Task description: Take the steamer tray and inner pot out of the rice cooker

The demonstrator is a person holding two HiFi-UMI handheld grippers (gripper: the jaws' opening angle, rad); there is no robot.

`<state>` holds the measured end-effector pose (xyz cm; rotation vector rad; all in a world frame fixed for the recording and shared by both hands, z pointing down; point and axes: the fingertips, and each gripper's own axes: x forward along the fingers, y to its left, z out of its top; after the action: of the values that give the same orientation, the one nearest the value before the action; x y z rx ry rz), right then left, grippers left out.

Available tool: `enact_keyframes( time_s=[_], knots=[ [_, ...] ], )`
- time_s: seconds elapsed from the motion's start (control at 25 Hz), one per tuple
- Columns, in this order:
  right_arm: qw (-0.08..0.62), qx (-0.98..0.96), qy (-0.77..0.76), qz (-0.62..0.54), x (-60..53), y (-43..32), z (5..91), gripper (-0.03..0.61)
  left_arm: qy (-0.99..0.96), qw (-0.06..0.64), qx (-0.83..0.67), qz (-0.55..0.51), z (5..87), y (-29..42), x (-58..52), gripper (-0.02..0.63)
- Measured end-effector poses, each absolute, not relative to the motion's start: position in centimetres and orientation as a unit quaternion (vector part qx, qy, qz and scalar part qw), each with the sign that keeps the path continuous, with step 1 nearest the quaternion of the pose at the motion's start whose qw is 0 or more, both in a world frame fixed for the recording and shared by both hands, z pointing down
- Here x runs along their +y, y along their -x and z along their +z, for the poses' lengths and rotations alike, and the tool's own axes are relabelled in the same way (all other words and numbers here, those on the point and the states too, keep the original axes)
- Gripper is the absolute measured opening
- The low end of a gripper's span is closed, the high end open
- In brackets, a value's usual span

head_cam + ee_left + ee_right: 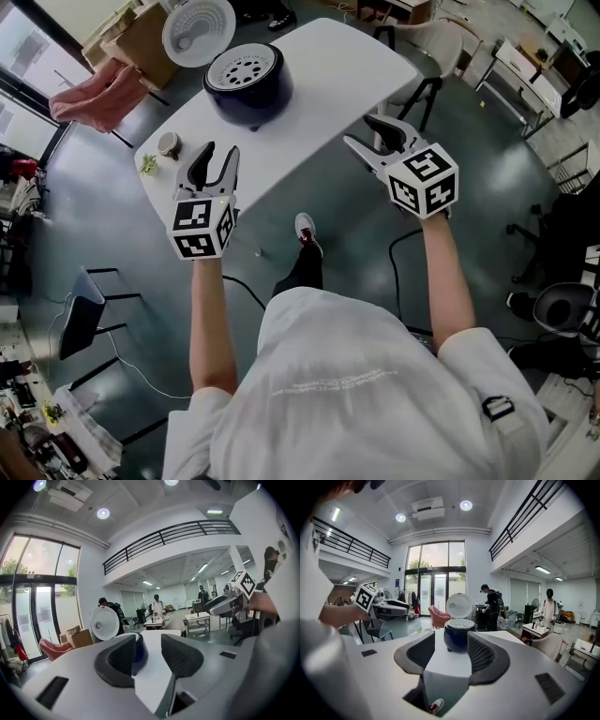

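White surface (319,84) on a grey floor, and both my hands hang short of it. Far left, a small cup (169,143) sits near the end, just ahead of my left gripper (218,156), whose jaws are apart with nothing in them. Moving along, the rice cooker (247,82) stands with its lid (199,30) tipped up behind it. The perforated steamer tray (244,66) is seated in its mouth, and the inner pot presumably lies beneath, out of sight. Over on the right, my right gripper (358,129) has its jaws wide and empty too.

Risks, as I judge them: my left hand could clip that cup on the way in. A pinch on the tray's thin rim could slip or tilt it against the lid. A one-sided pull on the pot might drag the whole cooker.

Only the head view shows the tray's holes. Both gripper views catch the cooker side-on: centred between the right jaws, half hidden behind one left jaw.
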<state>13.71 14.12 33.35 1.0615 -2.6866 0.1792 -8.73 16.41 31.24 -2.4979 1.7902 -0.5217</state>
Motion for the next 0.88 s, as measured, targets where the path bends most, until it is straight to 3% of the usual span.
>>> enact_keyframes(
  time_s=[0.36,0.56,0.88],
  knots=[
    [0.174,-0.905,-0.384,0.057,3.2,-14.8,34.9,0.189,0.804,-0.017,0.576,-0.146,34.0,9.9,4.9,0.183],
    [0.196,-0.909,-0.363,0.066,-4.1,-12.1,35.1,0.152,0.791,-0.05,0.593,-0.139,35.7,12.8,-1.6,0.183],
    [0.245,-0.92,-0.299,0.063,-12.7,-5.5,36.4,0.153,0.765,-0.085,0.624,-0.133,37.6,18.3,-9.0,0.183]
  ],
)
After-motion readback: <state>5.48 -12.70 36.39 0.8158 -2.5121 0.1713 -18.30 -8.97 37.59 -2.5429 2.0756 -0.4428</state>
